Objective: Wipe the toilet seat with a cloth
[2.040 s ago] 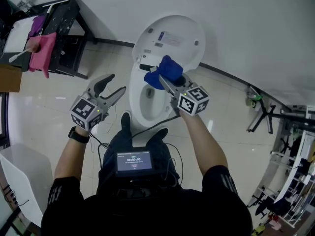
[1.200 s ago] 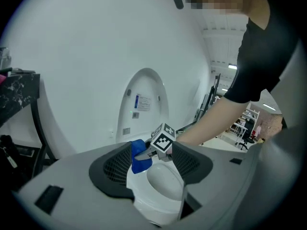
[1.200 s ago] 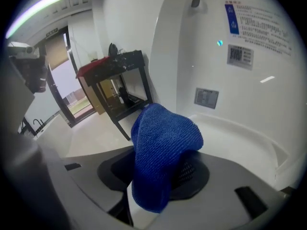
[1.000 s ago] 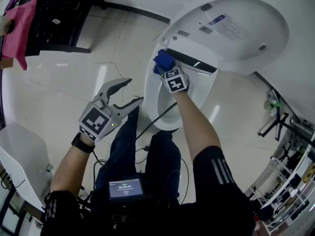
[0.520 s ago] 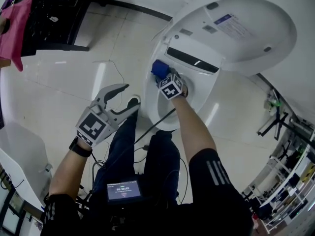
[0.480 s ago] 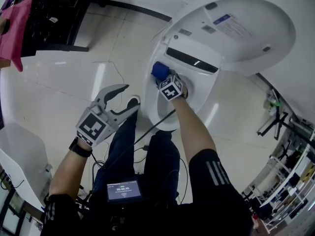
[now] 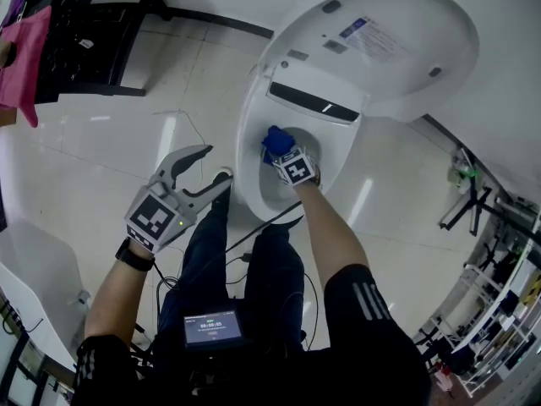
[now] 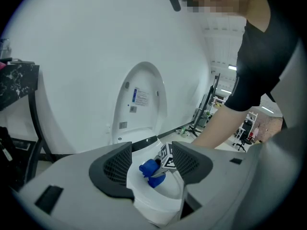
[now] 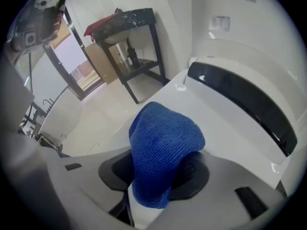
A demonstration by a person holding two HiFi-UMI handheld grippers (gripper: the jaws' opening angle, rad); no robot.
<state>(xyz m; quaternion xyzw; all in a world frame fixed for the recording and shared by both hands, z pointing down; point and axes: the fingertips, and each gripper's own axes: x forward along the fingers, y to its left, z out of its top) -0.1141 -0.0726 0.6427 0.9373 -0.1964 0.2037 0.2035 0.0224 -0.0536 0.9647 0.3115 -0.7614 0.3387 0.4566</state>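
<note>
A white toilet stands with its lid (image 7: 389,45) raised and its seat (image 7: 250,138) down. My right gripper (image 7: 281,153) is shut on a blue cloth (image 7: 275,141) and holds it over the left inner side of the seat, near the bowl's rim. In the right gripper view the cloth (image 9: 160,150) bulges out between the jaws above the white seat (image 9: 225,138). My left gripper (image 7: 201,169) hangs open to the left of the bowl, above the floor, holding nothing. In the left gripper view the cloth (image 8: 151,170) and the lid (image 8: 141,102) show between the open jaws.
A black stand (image 7: 84,45) with a pink cloth (image 7: 24,62) draped on it sits at the far left. A black cable (image 7: 254,227) runs from the right arm toward my legs. A white curved object (image 7: 25,282) lies at the lower left. Racks and gear (image 7: 499,227) crowd the right.
My right gripper has carried the blue cloth from the seat's back left corner down along the left side toward the bowl. The left gripper stayed open beside the toilet.
</note>
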